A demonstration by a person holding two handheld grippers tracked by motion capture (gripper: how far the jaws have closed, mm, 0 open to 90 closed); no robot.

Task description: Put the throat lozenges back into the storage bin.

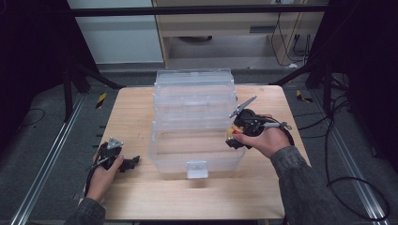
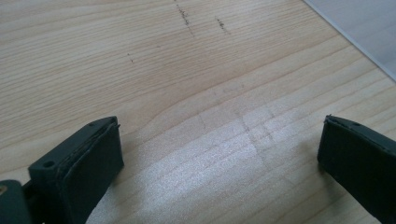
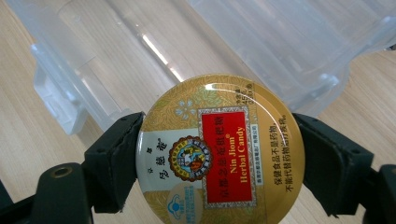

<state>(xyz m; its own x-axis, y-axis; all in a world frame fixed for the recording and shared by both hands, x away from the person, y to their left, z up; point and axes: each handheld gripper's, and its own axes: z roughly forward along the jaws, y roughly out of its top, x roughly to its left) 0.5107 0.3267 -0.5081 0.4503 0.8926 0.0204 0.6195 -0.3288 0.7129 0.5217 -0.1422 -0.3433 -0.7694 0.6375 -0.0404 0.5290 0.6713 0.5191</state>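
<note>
A round gold candy tin [image 3: 219,151] with a red label reading "Nin Jiom Herbal Candy" sits clamped between the two black jaws of my right gripper [image 3: 219,158]. In the high view that right gripper [image 1: 233,136] hovers at the right rim of a clear plastic storage box [image 1: 195,126] whose lid stands open toward the back. The tin [image 1: 231,133] shows there as a small red and yellow spot. My left gripper [image 1: 133,161] rests low on the wooden table [image 1: 141,197] left of the box, jaws wide apart with bare wood between them [image 2: 219,154].
The clear box has a front latch [image 1: 197,169] and looks empty inside. Its corner [image 2: 359,32] shows at the upper right of the left gripper view. Cables [image 1: 338,178] trail over the floor to the right of the table.
</note>
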